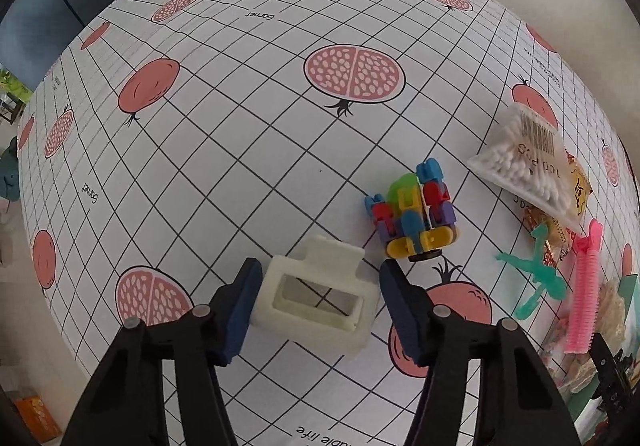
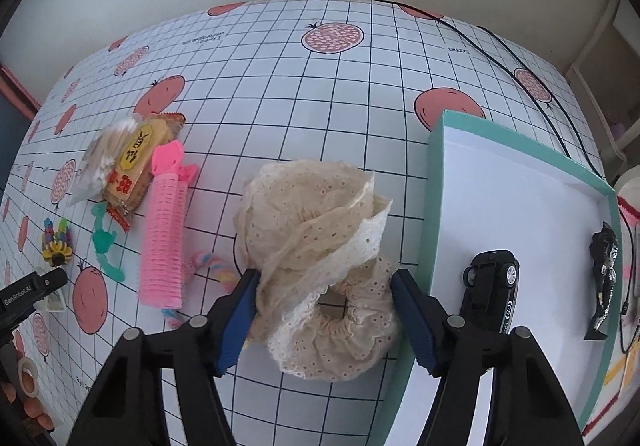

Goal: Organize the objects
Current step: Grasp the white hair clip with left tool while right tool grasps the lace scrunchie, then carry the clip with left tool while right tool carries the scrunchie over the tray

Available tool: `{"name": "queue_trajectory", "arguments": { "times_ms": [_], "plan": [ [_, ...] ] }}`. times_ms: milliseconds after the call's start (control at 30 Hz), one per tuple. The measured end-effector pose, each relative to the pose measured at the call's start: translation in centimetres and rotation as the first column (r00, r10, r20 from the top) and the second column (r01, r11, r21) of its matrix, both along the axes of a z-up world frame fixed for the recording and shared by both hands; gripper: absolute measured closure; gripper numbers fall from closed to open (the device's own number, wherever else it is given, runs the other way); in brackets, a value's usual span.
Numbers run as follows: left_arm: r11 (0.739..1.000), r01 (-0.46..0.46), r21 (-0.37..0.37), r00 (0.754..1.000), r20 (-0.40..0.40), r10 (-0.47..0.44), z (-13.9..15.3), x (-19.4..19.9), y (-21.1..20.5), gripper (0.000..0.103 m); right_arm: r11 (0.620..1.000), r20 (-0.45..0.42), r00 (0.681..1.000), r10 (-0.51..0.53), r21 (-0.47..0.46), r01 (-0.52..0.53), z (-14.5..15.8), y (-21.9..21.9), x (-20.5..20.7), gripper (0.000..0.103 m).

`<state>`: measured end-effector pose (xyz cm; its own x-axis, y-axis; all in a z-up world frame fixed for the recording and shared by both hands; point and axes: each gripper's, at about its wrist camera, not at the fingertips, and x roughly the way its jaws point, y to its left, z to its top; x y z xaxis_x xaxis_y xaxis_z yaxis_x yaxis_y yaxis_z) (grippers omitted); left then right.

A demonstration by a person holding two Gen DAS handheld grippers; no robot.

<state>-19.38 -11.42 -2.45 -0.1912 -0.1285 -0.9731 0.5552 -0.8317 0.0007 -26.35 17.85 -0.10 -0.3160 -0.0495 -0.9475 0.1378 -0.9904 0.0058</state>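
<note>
Two hand-held grippers point steeply down at a surface [image 1: 248, 150] covered in a gridded pomegranate-print cloth. The left gripper [image 1: 320, 294] straddles a white plastic frame [image 1: 320, 298]: its left pad meets the frame's side, its right pad stands just clear, so the jaws are spread, not yet pinching. Just beyond lies a multicoloured block toy [image 1: 416, 214], and farther right a cluster of a cotton-swab bag [image 1: 528, 162], a green clip [image 1: 536, 274] and a pink hair roller [image 1: 584, 286]. A wide stretch of bare cloth runs from the frame to the far rounded edge.

The right gripper [image 2: 324, 310] brackets a cream lace scrunchie [image 2: 320, 266]; the left pad touches the fabric, the right pad sits beside it with a sliver of gap, jaws spread. Close on the right rises the teal rim of a white-floored box [image 2: 436, 206], holding a black toy car [image 2: 492, 278] and a dark figurine [image 2: 604, 274]. The roller, a snack packet [image 2: 136, 166] and a pastel rope [image 2: 216, 266] lie to the left, leaving open cloth behind the scrunchie.
</note>
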Motion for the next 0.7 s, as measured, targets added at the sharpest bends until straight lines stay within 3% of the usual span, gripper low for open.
{"name": "queue_trajectory", "arguments": {
  "times_ms": [400,700],
  "plan": [
    [1.000,0.005,-0.006,1.000,-0.012,-0.005,0.4,0.4,1.1,0.045,0.999,0.004,0.999,-0.033,-0.017,0.033,-0.2,1.1,-0.2,0.071],
    [1.000,0.002,-0.004,1.000,-0.013,-0.002,0.5,0.4,0.9,0.045,0.999,-0.012,0.999,-0.034,-0.037,0.033,-0.4,1.6,-0.1,0.084]
  ]
}}
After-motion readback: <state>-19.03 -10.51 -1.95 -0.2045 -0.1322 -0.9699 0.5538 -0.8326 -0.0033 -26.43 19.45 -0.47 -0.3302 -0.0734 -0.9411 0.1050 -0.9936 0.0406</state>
